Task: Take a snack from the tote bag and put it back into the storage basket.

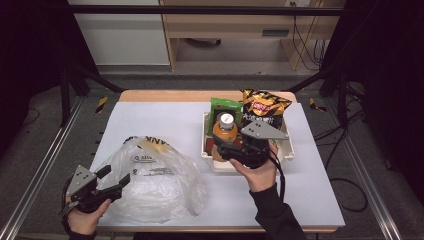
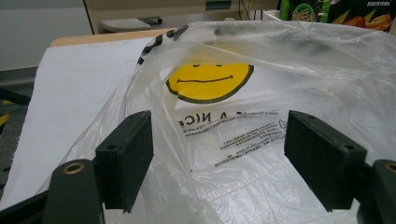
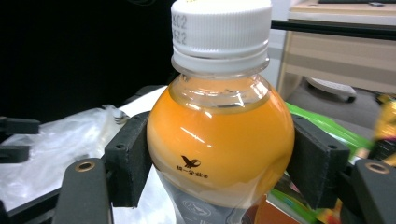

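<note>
1. A table (image 1: 150, 117) covered with a white sheet is seen in the high view, with a wooden strip exposed along its far edge.
2. A white tray (image 1: 289, 145) is placed right of centre, towards the far edge of the table.
3. A bottle of orange drink (image 1: 224, 131) with a white cap is observed upright at the left side of the tray. A green packet (image 1: 223, 105) and an orange snack bag (image 1: 263, 106) are propped at the tray's far end, just beside the bottle.
4. The right gripper (image 1: 239, 148) is held at the near side of the tray by the right hand (image 1: 261, 174). In the right gripper view its two pads are pressed against both sides of the bottle (image 3: 219, 140) at the bulge below the neck; the bottle is clamped between them.
5. A translucent plastic bag (image 1: 155, 177) printed with a yellow smiley face is spread near the near-left corner of the table, well apart from the tray.
6. The left gripper (image 1: 113, 181) is held at the bag's left edge by the left hand (image 1: 86, 215). In the left gripper view its jaws are set wide apart, with the bag's (image 2: 261, 93) folds lying between them; contact with the pads cannot be confirmed.
</note>
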Demonstrator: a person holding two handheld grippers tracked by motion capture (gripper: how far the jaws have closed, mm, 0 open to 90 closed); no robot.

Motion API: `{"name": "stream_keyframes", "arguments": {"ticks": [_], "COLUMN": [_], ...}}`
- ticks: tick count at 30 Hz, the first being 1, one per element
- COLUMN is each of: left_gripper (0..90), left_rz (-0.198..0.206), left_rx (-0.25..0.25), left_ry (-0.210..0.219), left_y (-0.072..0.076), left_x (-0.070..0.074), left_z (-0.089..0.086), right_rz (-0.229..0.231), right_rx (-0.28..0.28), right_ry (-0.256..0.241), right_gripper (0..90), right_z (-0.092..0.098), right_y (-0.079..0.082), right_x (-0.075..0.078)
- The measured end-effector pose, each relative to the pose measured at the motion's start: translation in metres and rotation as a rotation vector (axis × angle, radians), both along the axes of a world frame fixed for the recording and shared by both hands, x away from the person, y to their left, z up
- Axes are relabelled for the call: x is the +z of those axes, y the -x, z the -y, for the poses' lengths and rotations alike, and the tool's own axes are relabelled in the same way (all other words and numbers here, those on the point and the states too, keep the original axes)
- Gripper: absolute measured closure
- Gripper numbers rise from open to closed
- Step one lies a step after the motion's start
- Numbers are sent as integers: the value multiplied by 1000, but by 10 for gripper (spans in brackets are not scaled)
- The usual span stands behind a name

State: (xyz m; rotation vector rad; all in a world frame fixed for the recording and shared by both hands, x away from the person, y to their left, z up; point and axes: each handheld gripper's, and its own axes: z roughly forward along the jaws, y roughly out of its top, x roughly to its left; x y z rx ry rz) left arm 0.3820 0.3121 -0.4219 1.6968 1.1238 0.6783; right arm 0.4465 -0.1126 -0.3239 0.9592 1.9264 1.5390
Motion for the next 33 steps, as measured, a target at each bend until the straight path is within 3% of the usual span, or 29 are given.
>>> {"name": "stream_keyframes", "arguments": {"ticks": [18,33], "left_gripper": [234,232], "left_rz": [7,6], "left_rx": [-4,-4], "left_ry": [3,0], "left_y": [1,1], "left_x": [2,2], "left_z": [0,0], "right_rz": [-22,-37], "right_rx": [-143,-262], "right_ry": [2,6], "right_gripper": [304,304], "right_z": [73,114], "right_y": [0,-13], "right_x": [-18,-25]}}
